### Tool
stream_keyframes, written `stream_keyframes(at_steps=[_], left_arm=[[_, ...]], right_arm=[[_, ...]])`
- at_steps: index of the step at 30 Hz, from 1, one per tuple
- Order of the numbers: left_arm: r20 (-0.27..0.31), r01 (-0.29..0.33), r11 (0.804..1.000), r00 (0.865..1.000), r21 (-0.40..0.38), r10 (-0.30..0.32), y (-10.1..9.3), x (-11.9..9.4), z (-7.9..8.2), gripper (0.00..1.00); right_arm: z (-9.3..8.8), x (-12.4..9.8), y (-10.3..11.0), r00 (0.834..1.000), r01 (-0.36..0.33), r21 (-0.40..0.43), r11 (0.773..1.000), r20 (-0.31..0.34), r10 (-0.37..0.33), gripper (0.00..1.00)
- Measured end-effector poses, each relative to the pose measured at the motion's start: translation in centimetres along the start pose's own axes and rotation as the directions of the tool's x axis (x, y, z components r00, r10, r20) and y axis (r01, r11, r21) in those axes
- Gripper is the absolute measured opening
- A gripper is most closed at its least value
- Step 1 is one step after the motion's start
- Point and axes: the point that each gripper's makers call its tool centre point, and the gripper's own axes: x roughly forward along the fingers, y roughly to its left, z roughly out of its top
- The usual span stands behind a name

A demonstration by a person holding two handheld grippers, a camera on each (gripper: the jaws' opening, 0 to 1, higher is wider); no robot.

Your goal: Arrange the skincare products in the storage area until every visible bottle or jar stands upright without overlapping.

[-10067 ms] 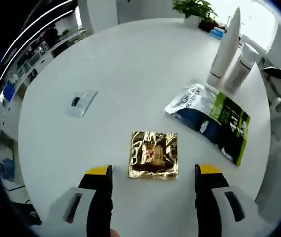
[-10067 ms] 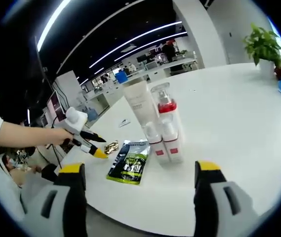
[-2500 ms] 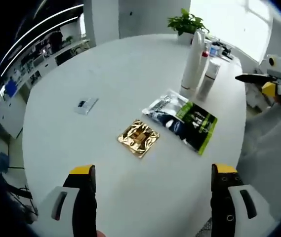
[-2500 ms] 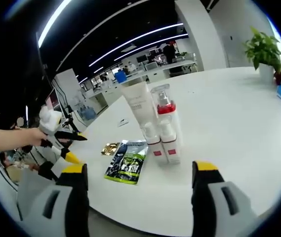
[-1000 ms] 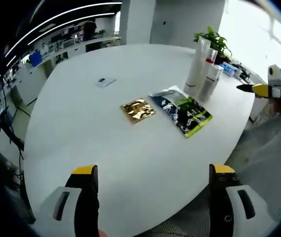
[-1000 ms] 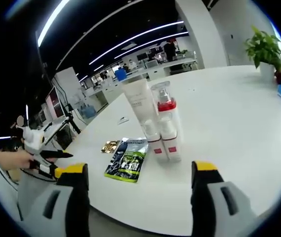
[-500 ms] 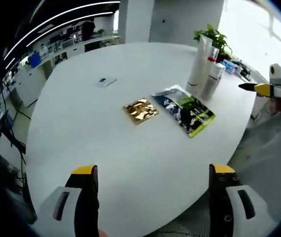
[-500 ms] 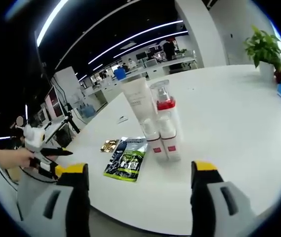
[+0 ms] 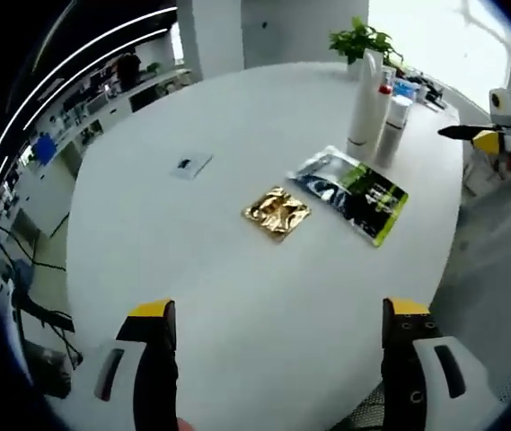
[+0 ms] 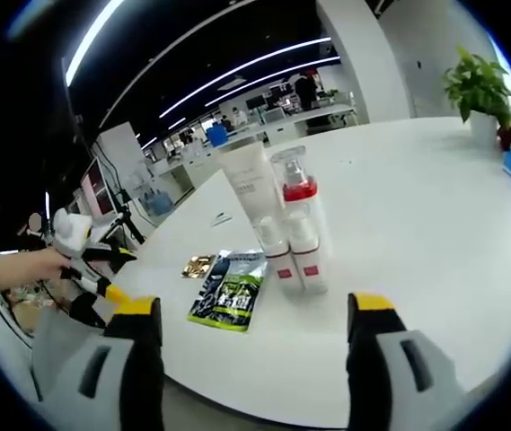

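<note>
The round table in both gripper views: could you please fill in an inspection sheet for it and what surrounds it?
Surface: white round table, bare in front.
Job's things: tall white tube, red-collared pump bottle and two small bottles, all upright and clustered.
Clutter: green-and-black pouch, gold foil sachet, small card, all lying flat.
Grippers: left hand-held gripper open; right hand-held gripper open.
Cables: nothing seen.
Surroundings: potted plant, open-plan office.

I see a gold foil packet (image 9: 277,212) lying flat on the white round table (image 9: 192,269), just beside a dark and green sachet (image 9: 352,192). A small grey card (image 9: 189,165) sits apart, further left. A potted plant (image 9: 359,40) stands at the table's far edge.
</note>
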Motion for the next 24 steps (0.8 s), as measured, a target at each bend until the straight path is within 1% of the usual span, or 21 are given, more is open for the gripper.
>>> stream_keyframes(at_steps=[4,10,15,19,24], left_arm=[[-0.016,0.012,0.998,1.0,0.055,-0.011,0.6,0.2,0.7,0.93],[-0.027,0.025,0.993,0.999,0.112,-0.022,1.1,0.2,1.9,0.94],[-0.049,0.034,0.982,0.999,0.186,-0.025,1.8,0.6,2.9,0.94],[-0.05,0.044,0.973,0.998,0.225,-0.033,2.2,1.0,4.1,0.94],[-0.059,0.047,0.962,0.998,0.271,-0.032,3.0,1.4,5.1,0.93]], right_arm=[[0.0,0.0,0.0,1.0,0.001,0.002,1.0,0.002,-0.001,0.85],[0.0,-0.1,-0.1,1.0,0.005,0.003,1.0,0.004,-0.005,0.85],[0.0,0.0,-0.2,1.0,0.005,0.005,1.0,0.004,-0.005,0.85],[0.0,0.0,-0.4,1.0,0.007,0.007,1.0,0.003,-0.007,0.85],[-0.1,0.0,-0.5,1.0,0.01,0.009,1.0,0.001,-0.01,0.85]])
